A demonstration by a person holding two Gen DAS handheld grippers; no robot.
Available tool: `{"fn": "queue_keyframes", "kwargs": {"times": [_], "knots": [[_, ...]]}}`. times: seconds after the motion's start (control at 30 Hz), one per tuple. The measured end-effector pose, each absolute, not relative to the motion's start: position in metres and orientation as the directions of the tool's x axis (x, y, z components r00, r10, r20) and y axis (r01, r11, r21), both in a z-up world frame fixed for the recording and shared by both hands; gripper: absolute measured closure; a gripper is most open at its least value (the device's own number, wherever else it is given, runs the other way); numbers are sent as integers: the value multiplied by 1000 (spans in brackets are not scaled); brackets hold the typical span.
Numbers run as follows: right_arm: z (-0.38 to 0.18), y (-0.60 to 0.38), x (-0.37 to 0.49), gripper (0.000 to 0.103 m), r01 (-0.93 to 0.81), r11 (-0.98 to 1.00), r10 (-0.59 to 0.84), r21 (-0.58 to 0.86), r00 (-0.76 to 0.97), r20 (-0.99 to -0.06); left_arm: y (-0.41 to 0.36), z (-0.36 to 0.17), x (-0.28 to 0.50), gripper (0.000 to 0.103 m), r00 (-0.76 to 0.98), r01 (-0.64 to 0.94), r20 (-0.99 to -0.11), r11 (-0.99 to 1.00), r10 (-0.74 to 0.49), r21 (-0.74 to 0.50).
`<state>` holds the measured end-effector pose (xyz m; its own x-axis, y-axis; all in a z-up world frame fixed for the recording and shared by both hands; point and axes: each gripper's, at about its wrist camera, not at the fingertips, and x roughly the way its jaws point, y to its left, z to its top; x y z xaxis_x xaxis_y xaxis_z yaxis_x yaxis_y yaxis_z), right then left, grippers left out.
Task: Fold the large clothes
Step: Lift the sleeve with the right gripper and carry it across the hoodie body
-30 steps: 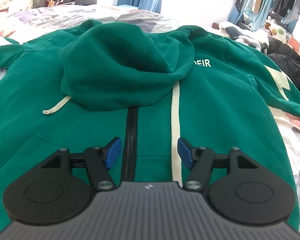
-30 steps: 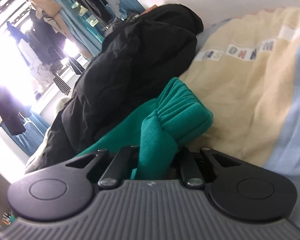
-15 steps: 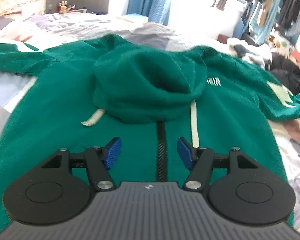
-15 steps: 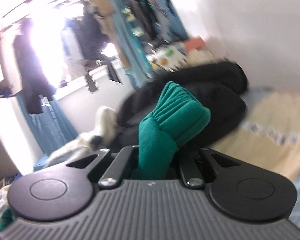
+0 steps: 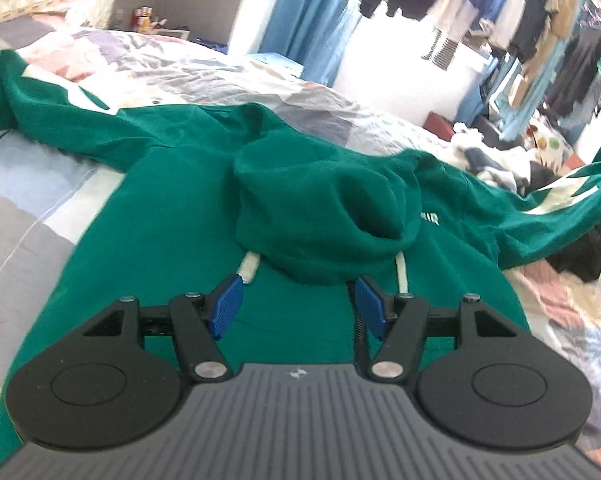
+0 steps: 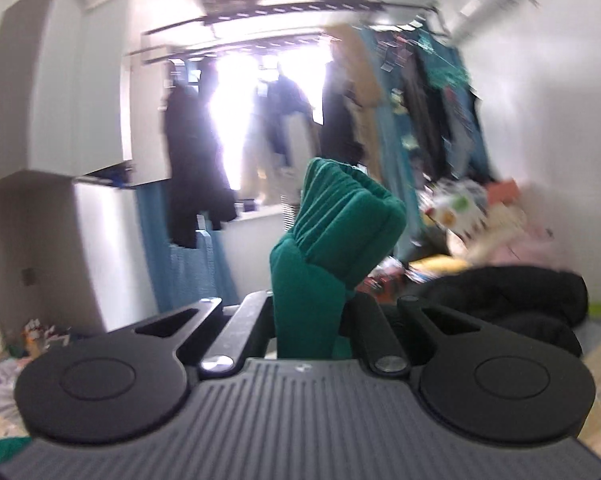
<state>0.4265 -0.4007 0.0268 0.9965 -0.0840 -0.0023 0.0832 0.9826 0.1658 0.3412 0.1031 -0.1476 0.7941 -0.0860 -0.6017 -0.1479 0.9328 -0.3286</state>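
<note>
Since a second ago the right gripper (image 6: 306, 312) has swung way up: it was looking at a black coat and a beige blanket down by the bed, now it's pointing level across the room at the bright window and the clothes rail (image 6: 420, 92). Same grip though, jaws clamped tight on the cuff (image 6: 340, 220), which sticks up out of the jaws with its ribbed end bunched on top. Picture is pretty blurry.

Left gripper (image 5: 296, 306) has pulled back and up a bit too. Before, it was low over the zipper near the hem; now more of the hoodie (image 5: 160, 240) shows and the hood (image 5: 324, 208) sits just past the fingertips. Its blue pads (image 5: 224, 306) are spread fairly wide with nothing between them, hovering above the chest, not touching the fabric as far as I can tell.

Hoodie is green, lying front-up across the bed (image 5: 28, 208), hood flopped forward over the chest, two white drawstrings (image 5: 249, 267) poking out below it. One sleeve (image 5: 52, 120) lies out toward the bed's far left corner. The other sleeve (image 5: 560, 204), with white markings, is lifted off the bed at the right edge and runs up out of frame. Black coat (image 5: 584, 256) is under it by the right edge.
</note>
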Motion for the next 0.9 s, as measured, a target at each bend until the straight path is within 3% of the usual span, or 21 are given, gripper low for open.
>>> {"fn": "queue_keyframes", "kwargs": {"times": [0.23,0.5,0.7,0.9], "knots": [[51,-303,395,96,-97,992,94,84,995,34,140,-138,324,35,825,-185,-562,913,-57,-364],[38,-176,359,96,-319,947,320,-44,948,0,193,-127,300,35,864,-222,-501,853,-53,-472],[-13,-82,317,96,-477,863,470,-166,879,-80,214,-131,294,35,865,-232,-498,826,-67,-514],[-108,-25,285,96,-595,784,548,-178,797,-254,231,-139,292,35,865,-254,-495,783,-79,-568]]}}
